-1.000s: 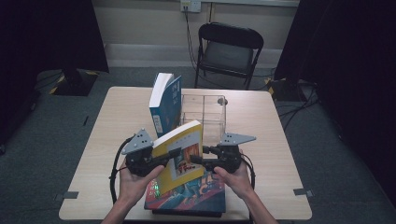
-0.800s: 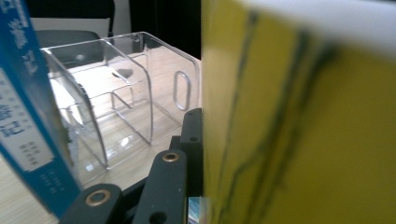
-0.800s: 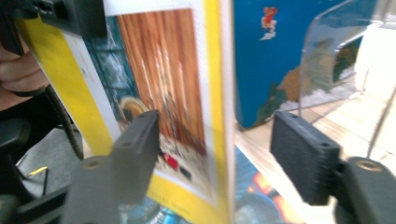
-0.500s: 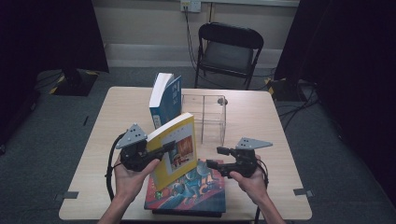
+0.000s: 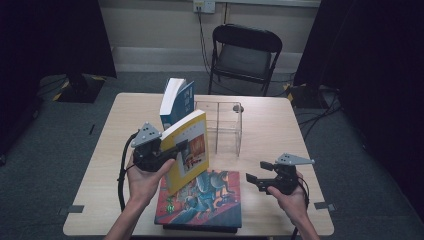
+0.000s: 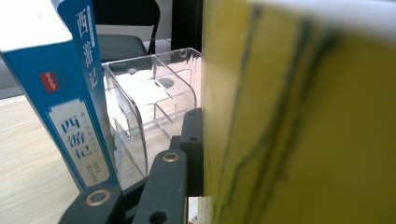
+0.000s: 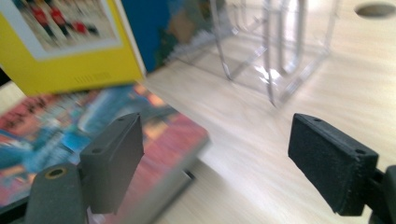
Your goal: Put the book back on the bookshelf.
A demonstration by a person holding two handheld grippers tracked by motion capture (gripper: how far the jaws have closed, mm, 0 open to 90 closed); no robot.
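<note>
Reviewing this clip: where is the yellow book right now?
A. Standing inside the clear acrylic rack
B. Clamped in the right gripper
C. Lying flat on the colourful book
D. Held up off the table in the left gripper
D: the left gripper is shut on the yellow book, raised above the colourful book, while the right gripper is open and empty.

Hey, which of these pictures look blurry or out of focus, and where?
Left gripper view: the yellow book is a close soft blur, while the blue book is sharp. Right gripper view: the colourful book and table look smeared. High view: evenly sharp.
</note>
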